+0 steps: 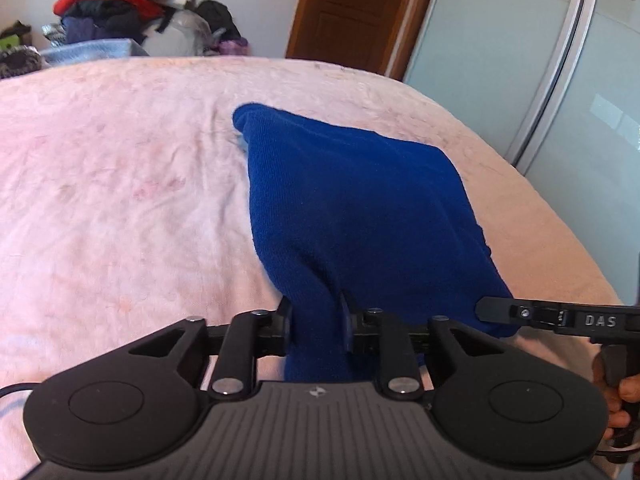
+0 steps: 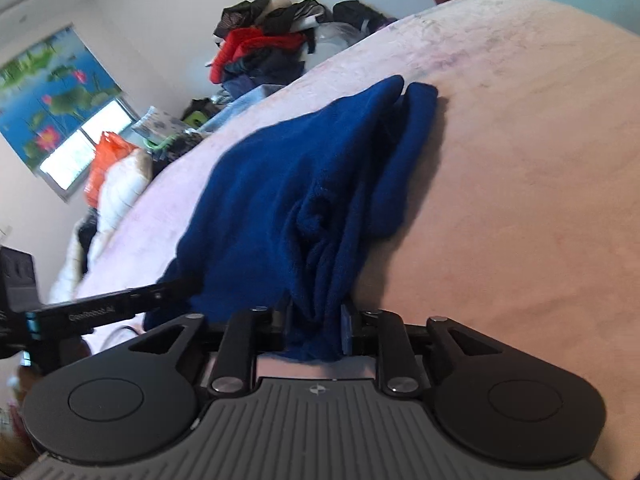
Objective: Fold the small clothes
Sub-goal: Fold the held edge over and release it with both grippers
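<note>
A small dark blue knit garment (image 1: 352, 200) lies on the pink bed cover (image 1: 120, 184), its near edge lifted. My left gripper (image 1: 316, 320) is shut on the garment's near edge, the cloth bunched between the pads. My right gripper (image 2: 316, 320) is shut on another part of the same blue garment (image 2: 280, 184), gathered in folds between its pads. In the left wrist view the right gripper's finger (image 1: 520, 314) reaches in from the right against the cloth. In the right wrist view the left gripper's finger (image 2: 120, 300) comes in from the left. The garment's far end rests on the bed.
A pile of clothes (image 1: 120, 4) with a red piece is stacked beyond the bed's far edge. A brown door (image 1: 352, 4) and frosted sliding panels (image 1: 520, 80) stand to the right. In the right wrist view a window (image 2: 80, 148) and bags (image 2: 108, 164) lie to the left.
</note>
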`<action>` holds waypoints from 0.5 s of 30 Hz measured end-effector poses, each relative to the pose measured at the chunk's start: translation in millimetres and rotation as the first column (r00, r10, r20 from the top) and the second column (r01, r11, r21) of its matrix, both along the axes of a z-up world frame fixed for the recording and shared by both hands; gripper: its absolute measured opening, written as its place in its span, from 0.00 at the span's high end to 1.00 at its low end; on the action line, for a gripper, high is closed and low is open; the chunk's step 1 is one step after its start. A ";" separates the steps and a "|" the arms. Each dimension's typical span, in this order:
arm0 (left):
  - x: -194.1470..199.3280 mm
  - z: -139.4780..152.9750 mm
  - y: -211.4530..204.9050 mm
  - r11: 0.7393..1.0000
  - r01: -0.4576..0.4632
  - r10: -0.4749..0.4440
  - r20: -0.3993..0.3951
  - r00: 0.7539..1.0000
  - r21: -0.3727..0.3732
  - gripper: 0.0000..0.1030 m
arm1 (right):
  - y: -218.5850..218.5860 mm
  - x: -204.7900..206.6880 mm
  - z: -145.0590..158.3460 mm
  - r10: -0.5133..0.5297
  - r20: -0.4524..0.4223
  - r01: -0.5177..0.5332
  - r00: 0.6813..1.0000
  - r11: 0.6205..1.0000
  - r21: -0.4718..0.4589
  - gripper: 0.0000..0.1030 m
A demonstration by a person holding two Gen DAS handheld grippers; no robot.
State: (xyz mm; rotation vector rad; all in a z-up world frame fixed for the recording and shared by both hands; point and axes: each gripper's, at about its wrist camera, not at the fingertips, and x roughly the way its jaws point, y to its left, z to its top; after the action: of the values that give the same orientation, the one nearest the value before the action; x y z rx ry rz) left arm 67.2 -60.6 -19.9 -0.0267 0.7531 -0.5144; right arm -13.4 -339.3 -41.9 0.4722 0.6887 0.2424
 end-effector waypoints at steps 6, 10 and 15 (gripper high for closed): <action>-18.0 1.0 -10.8 0.995 -0.022 0.015 0.067 0.998 0.098 0.71 | 34.3 -20.4 12.3 -0.005 0.047 0.020 0.999 0.947 -0.321 0.33; -24.1 0.3 -7.2 0.993 -0.059 0.052 0.064 0.997 0.104 0.42 | 46.9 -28.2 4.0 -0.013 0.027 0.023 1.000 0.913 -0.408 0.31; -37.1 2.1 -4.2 0.984 -0.099 0.084 0.103 0.991 0.150 0.29 | 62.8 -36.1 9.8 -0.004 0.033 0.019 0.999 0.899 -0.438 0.19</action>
State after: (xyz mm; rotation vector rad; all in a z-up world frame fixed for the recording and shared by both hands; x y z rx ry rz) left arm 30.1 -64.9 -17.7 0.1071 0.6921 -0.3656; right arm -49.6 -276.4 -32.1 0.0389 0.6850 0.0767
